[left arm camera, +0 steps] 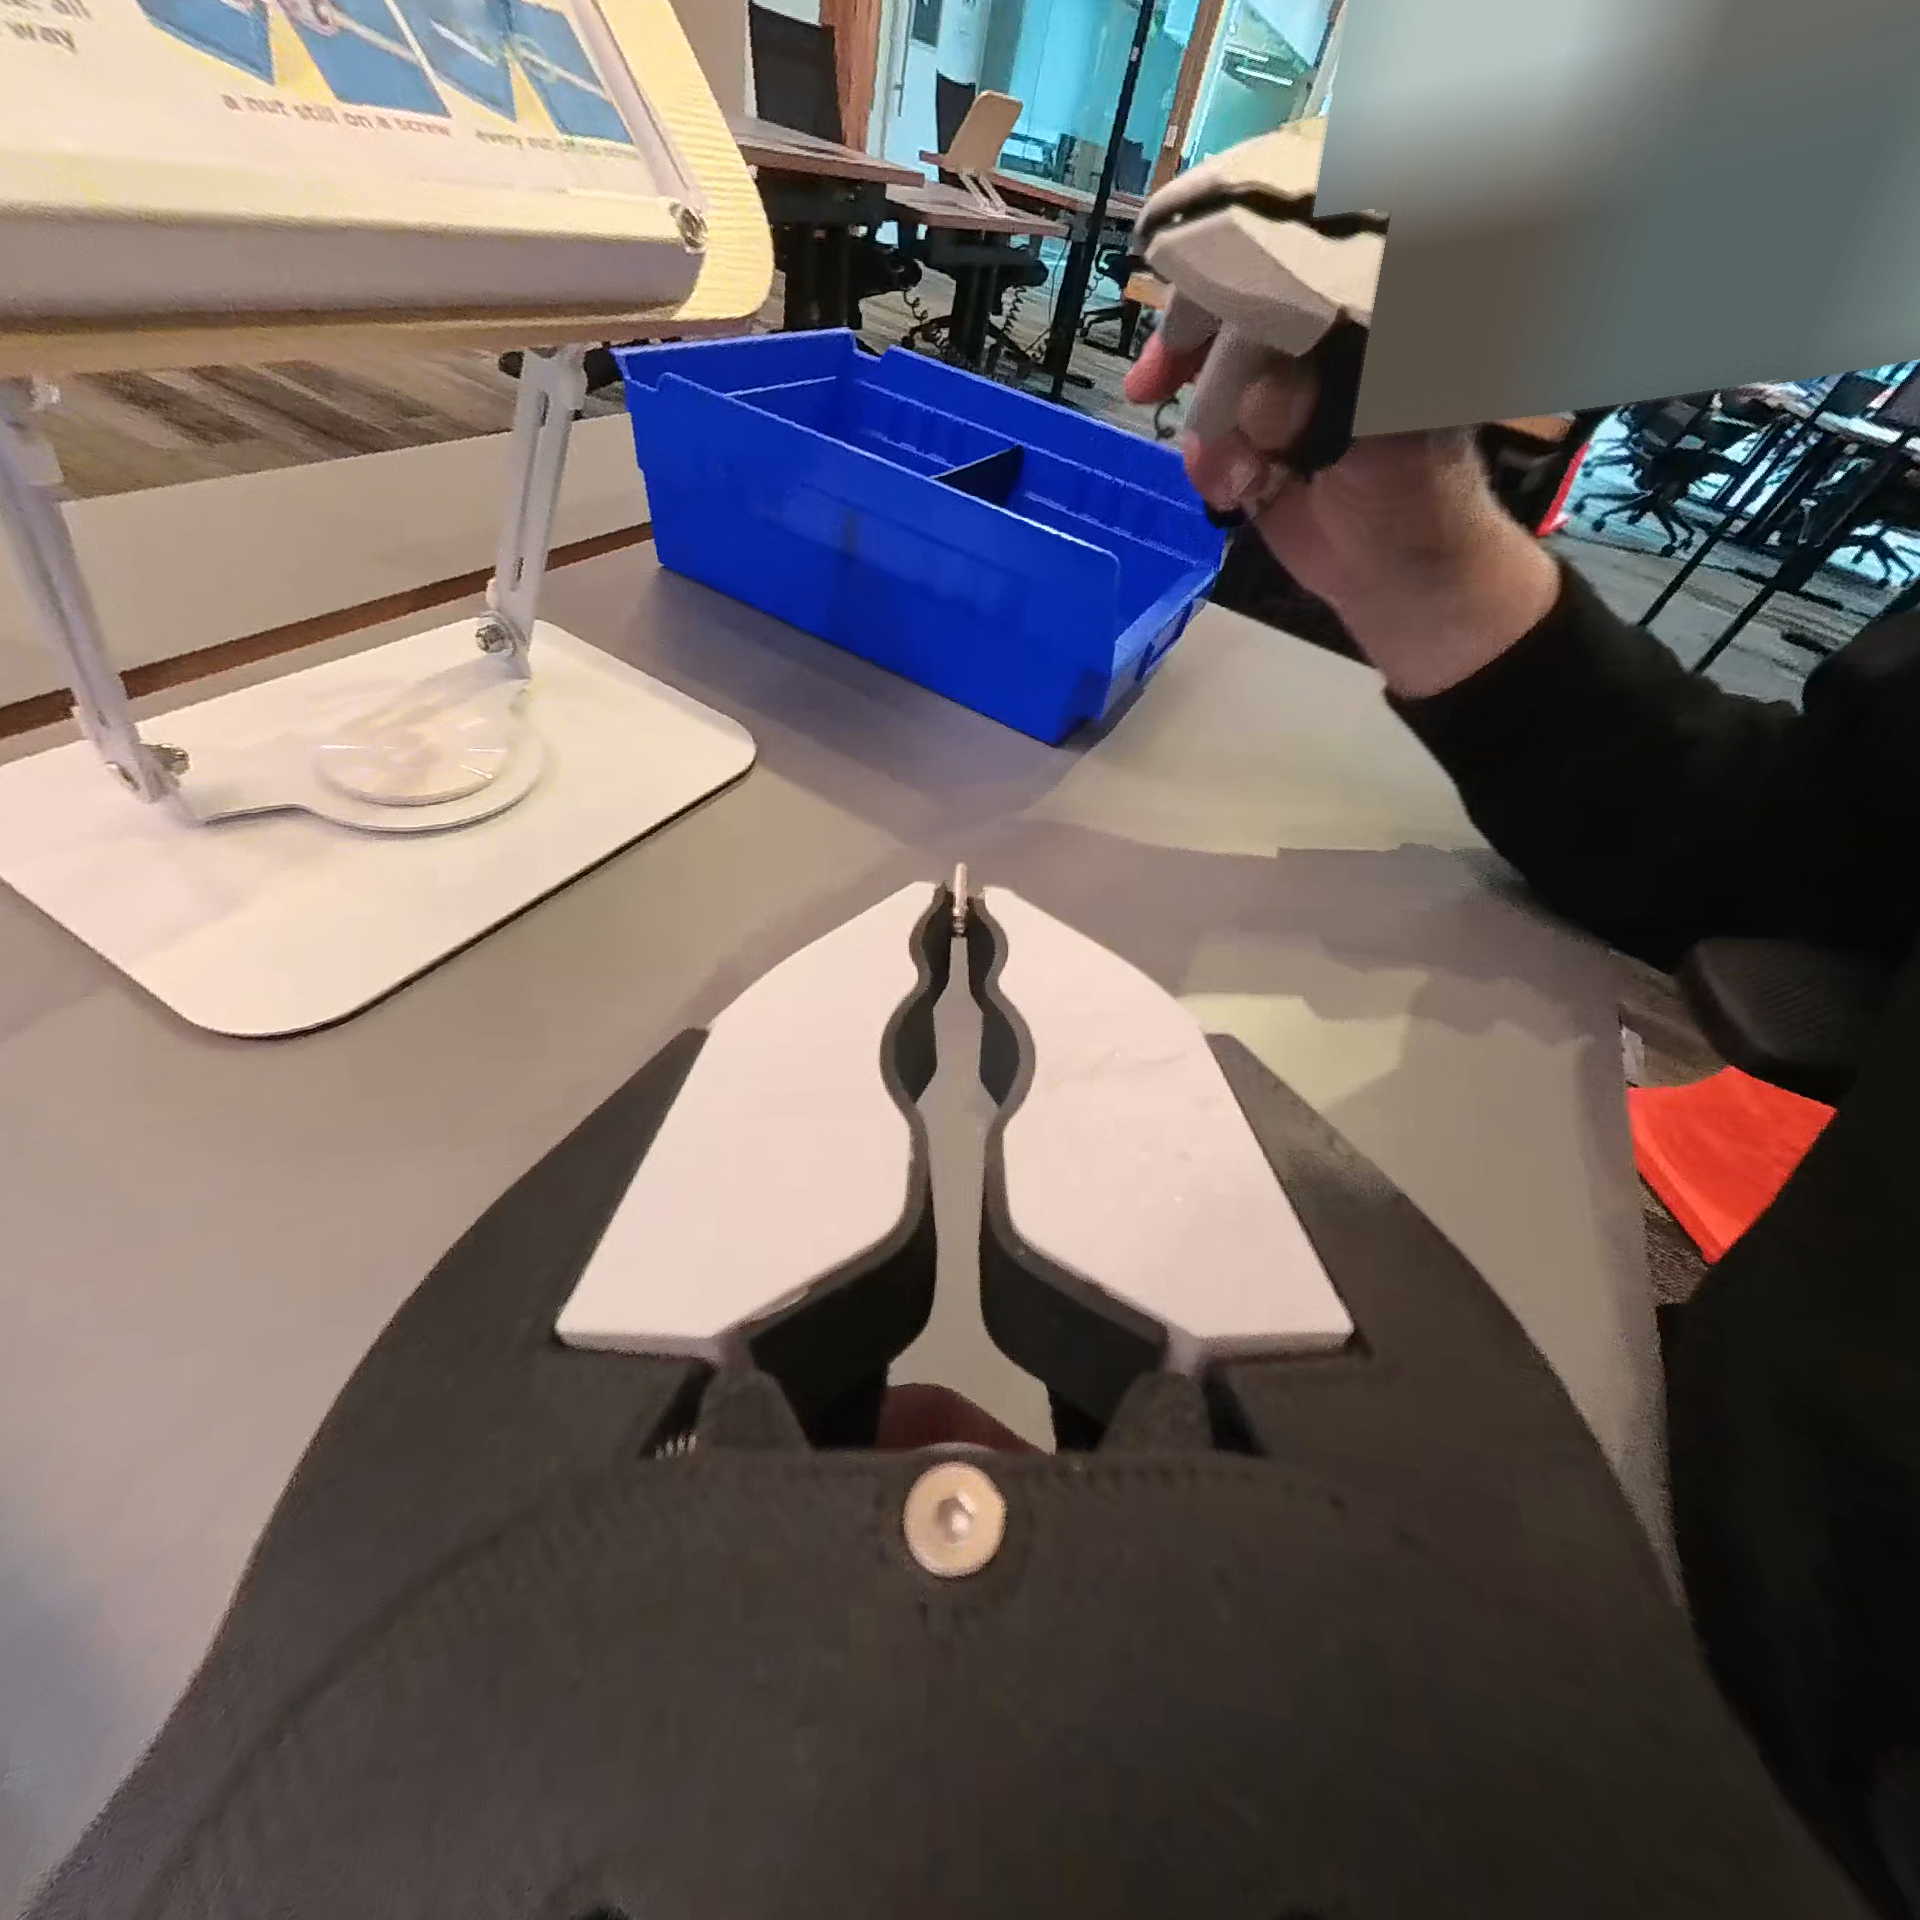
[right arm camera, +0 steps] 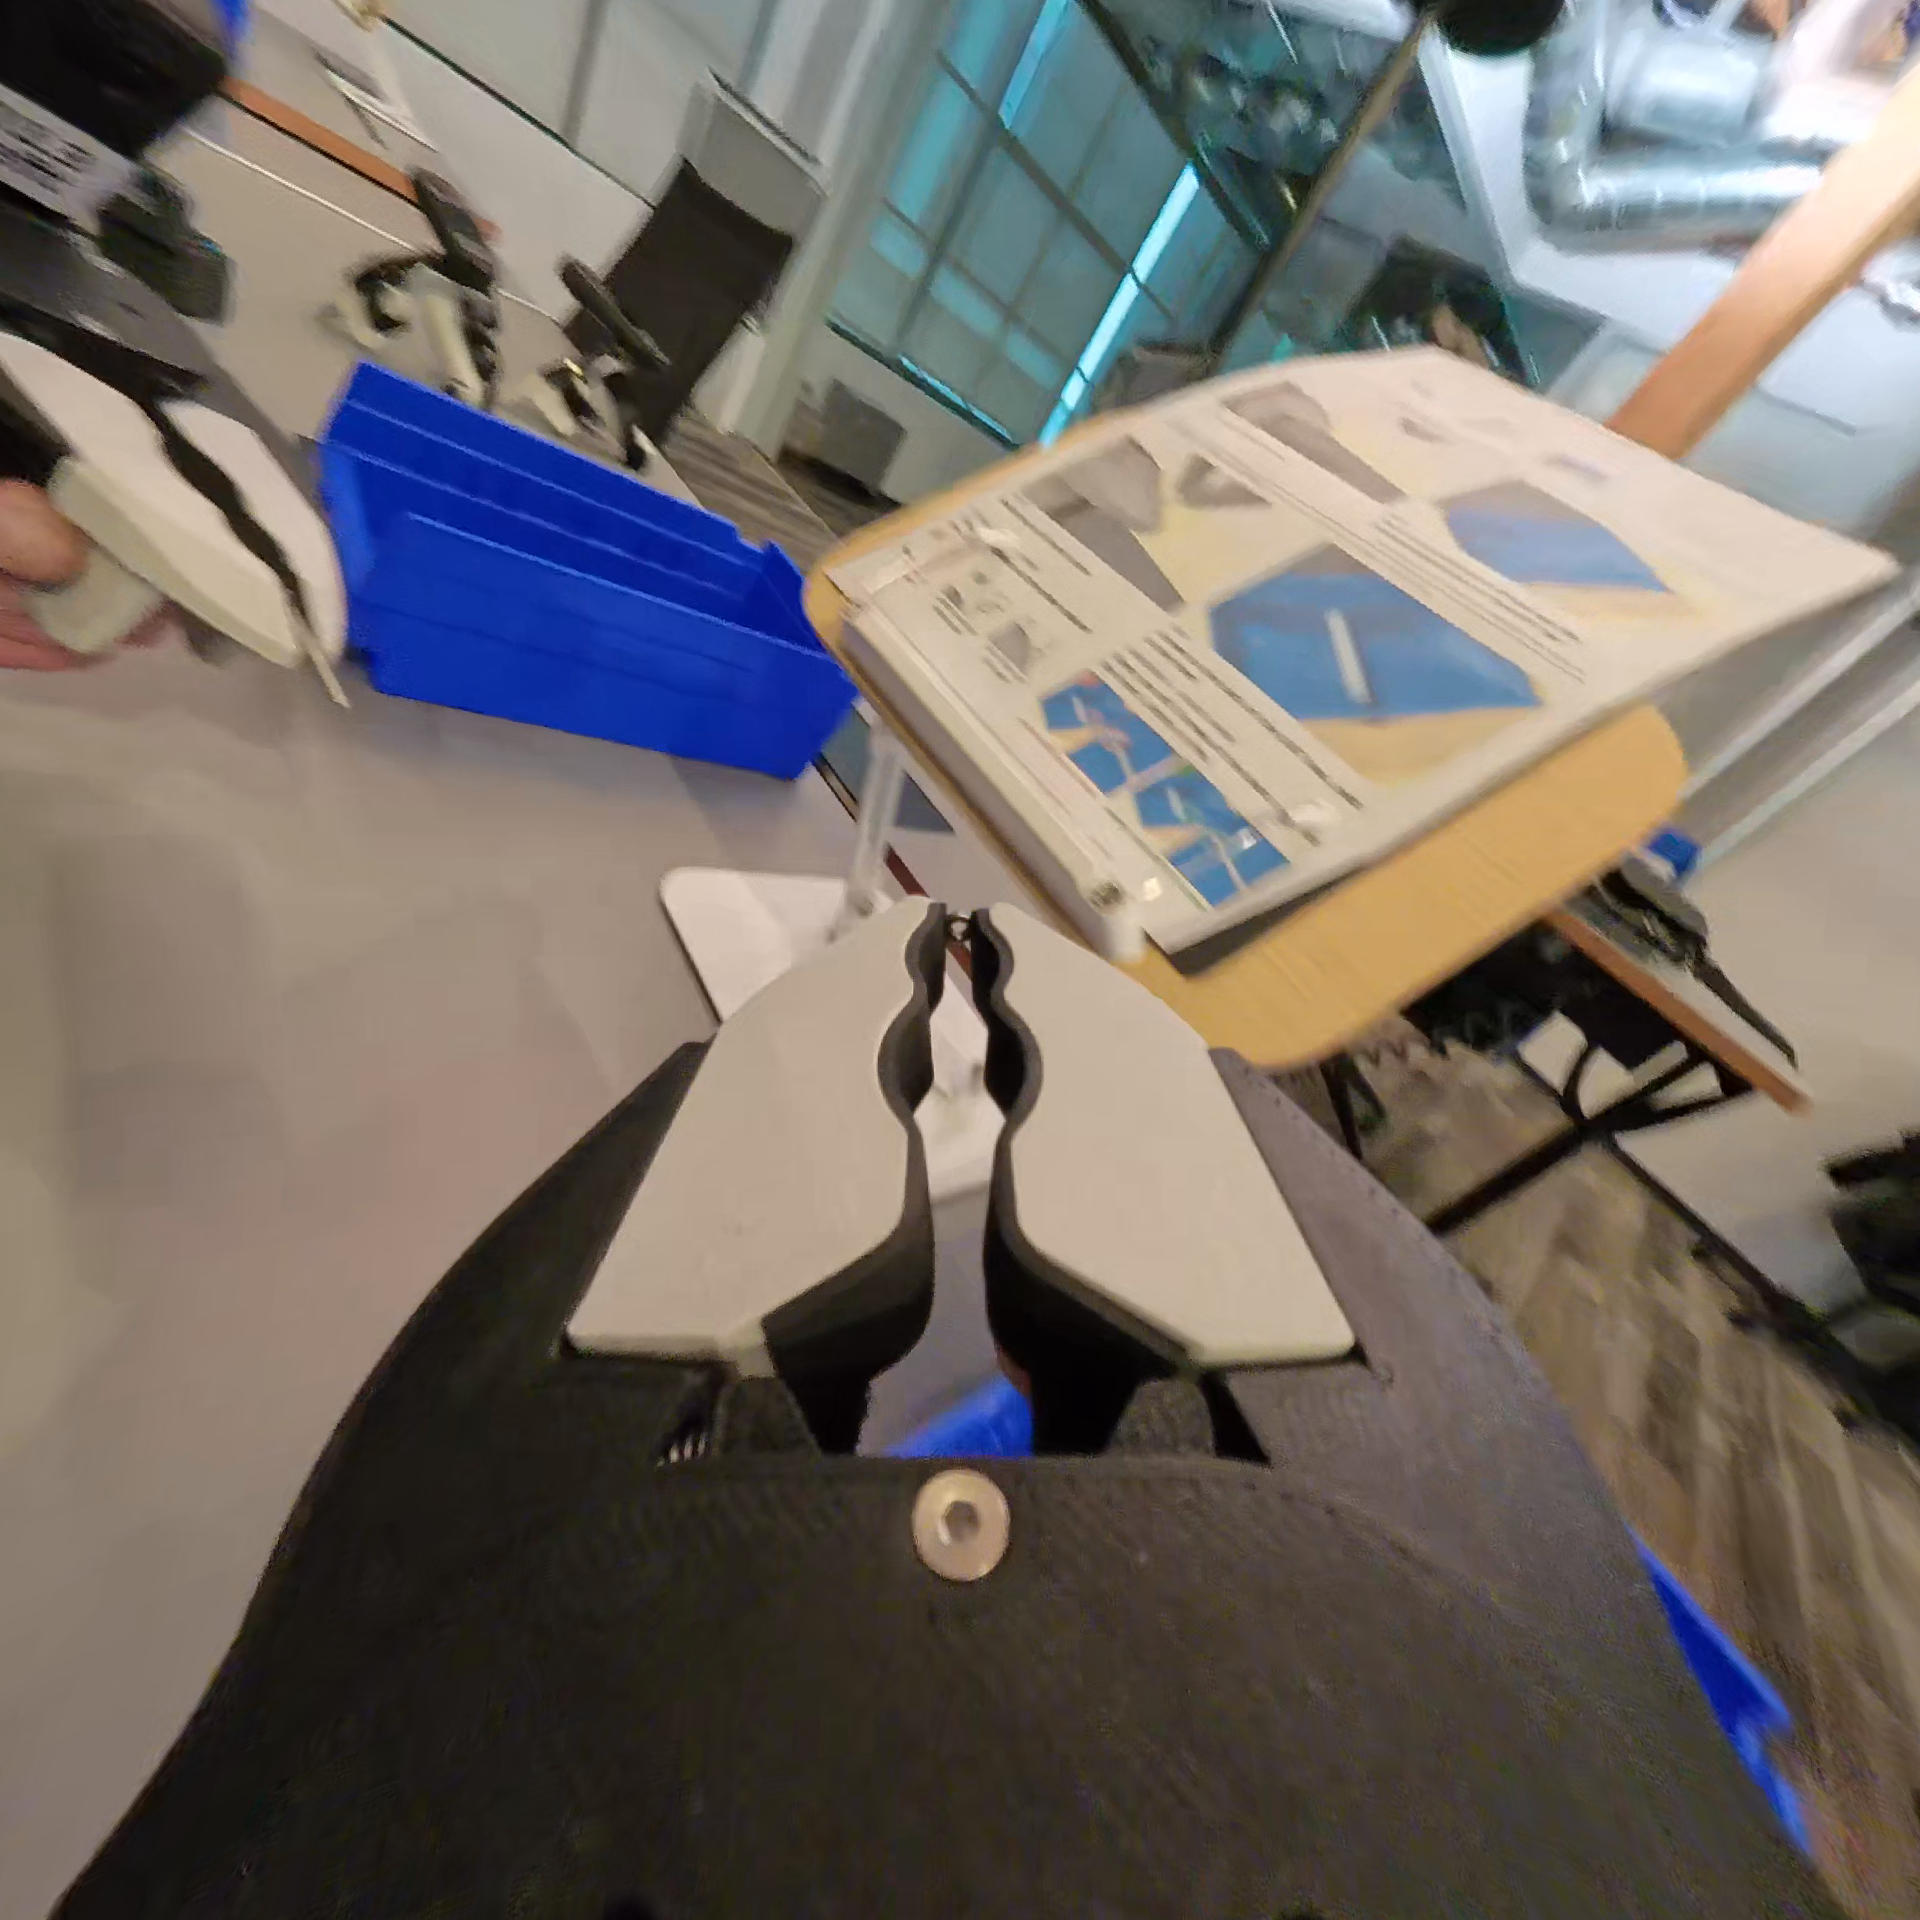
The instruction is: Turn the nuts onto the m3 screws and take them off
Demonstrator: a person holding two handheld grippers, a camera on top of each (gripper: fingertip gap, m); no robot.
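The left gripper [left arm camera: 961, 902] has its jaws pinched on a small metal piece, seemingly an m3 screw [left arm camera: 959, 902] seen end-on; in the right wrist view the same gripper shows at the far left with a thin metal shaft [right arm camera: 324, 665] poking out past its tips. The right gripper [right arm camera: 958, 920] has its jaws drawn nearly together, and something tiny and dark sits between the tips. It may be a nut [right arm camera: 957, 921], but motion blur leaves that uncertain.

The two grippers are well apart, the right one raised near the tilted instruction board [right arm camera: 1299, 665], the left one low over the grey counter [left arm camera: 416, 1195].

The risks come from how little is gripped. A screw held only by its end can pivot or slide out when the nut pushes against it. A crooked meeting would cross-thread or knock the nut free, and it would likely roll across the counter instead of landing in the blue bin [left arm camera: 914, 582]. The raised gripper could also clip the board.
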